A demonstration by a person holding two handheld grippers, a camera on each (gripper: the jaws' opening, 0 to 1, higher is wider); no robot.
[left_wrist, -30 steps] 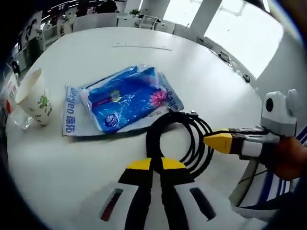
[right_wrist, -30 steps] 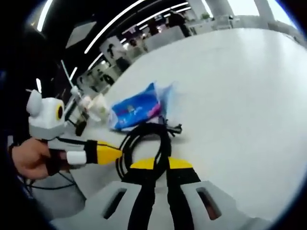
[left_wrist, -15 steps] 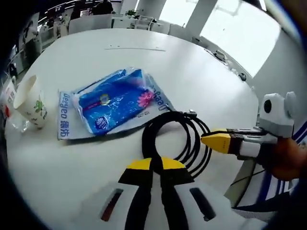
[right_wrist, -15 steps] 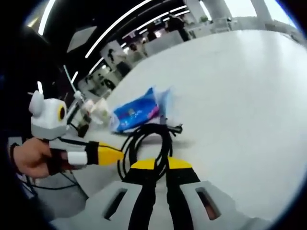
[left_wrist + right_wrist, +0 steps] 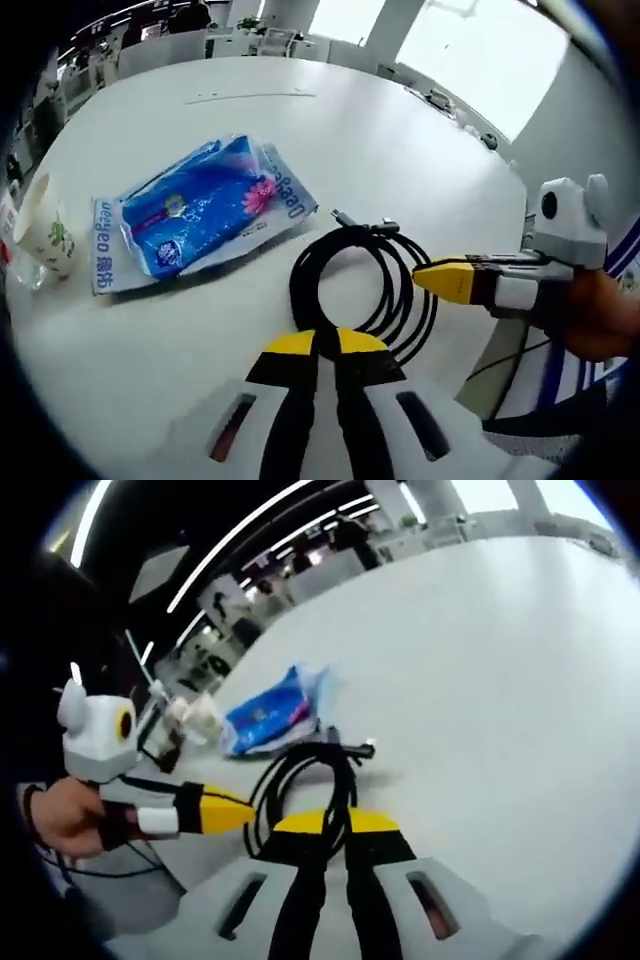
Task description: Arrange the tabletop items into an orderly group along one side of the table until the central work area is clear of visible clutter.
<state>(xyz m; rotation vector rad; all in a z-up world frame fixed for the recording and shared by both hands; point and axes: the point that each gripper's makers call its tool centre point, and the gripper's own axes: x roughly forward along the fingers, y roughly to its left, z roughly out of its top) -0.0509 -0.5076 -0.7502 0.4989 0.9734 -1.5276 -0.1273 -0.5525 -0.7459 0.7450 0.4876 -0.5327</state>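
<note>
While both grippers pinch opposite sides of the cable (image 5: 360,285) coil, left gripper (image 5: 323,345) and right gripper (image 5: 335,823) fingers clamped on it, the coil lies near the white surface (image 5: 420,150) edge, beside the blue packet (image 5: 195,205), probably keeping its loops together for moving.

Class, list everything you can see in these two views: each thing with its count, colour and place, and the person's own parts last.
Table: one, white, round, under everything.
Cable coil: one, black, at the near edge, both claws shut on it.
Plastic packet: one, blue, lying flat beyond the coil.
Paper cup: one, white with green print, upright at the far left.
Left claw: one, yellow-tipped, black.
Right claw: one, yellow-tipped, black.
Hand: one, holding the right claw.
</note>
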